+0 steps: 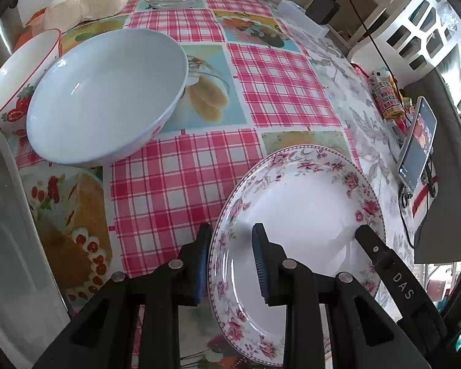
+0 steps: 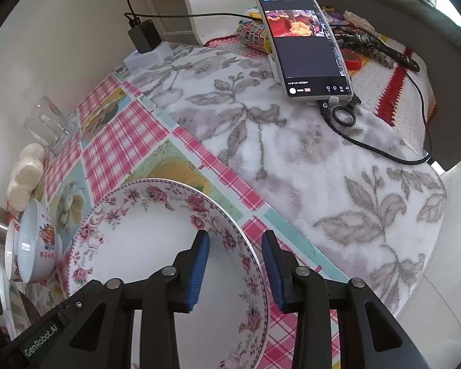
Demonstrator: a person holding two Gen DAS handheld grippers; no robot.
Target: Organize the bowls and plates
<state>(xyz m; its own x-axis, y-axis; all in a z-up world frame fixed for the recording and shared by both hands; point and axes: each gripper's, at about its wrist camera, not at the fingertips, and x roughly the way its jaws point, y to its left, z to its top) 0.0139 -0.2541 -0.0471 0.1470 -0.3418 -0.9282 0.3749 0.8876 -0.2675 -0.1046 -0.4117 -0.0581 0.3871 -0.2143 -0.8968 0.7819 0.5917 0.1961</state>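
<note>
Clearly the risk here sits with the round white china plate with a pink rose border [image 1: 295, 233], which both tools straddle at opposite rims. Far left on the counter [image 1: 181, 184], covered in a glossy pink-checked oilcloth printed with food pictures, stands a small strawberry-patterned bowl [image 1: 18, 83], and just beside it, seemingly touching, a larger plain white glazed bowl [image 1: 107, 92], deep and smooth-walled. Right of those comes the left claw [image 1: 230, 261]: its ribbed blue pads are spread, one outside the plate's left rim and one over the well, released and pinching nothing yet. Across the plate, the right claw [image 2: 235, 264] does the same at the opposite rim, gaping, one pad over the well and one outside. Beyond that, a fluffy grey-leaf-printed white blanket [image 2: 292, 153] carries a propped smartphone [image 2: 304, 46] with its cable.

I'd judge that glazed china is slick and the rim thin and sloped, so a shallow or uneven pinch could let the plate pivot out and knock against the counter. If one side closes or lifts ahead of the other, the plate could tilt and slide toward the white bowl nearby. The oilcloth looks slippery too, so a sideways nudge may simply push the plate along rather than seat it between the pads.
</note>
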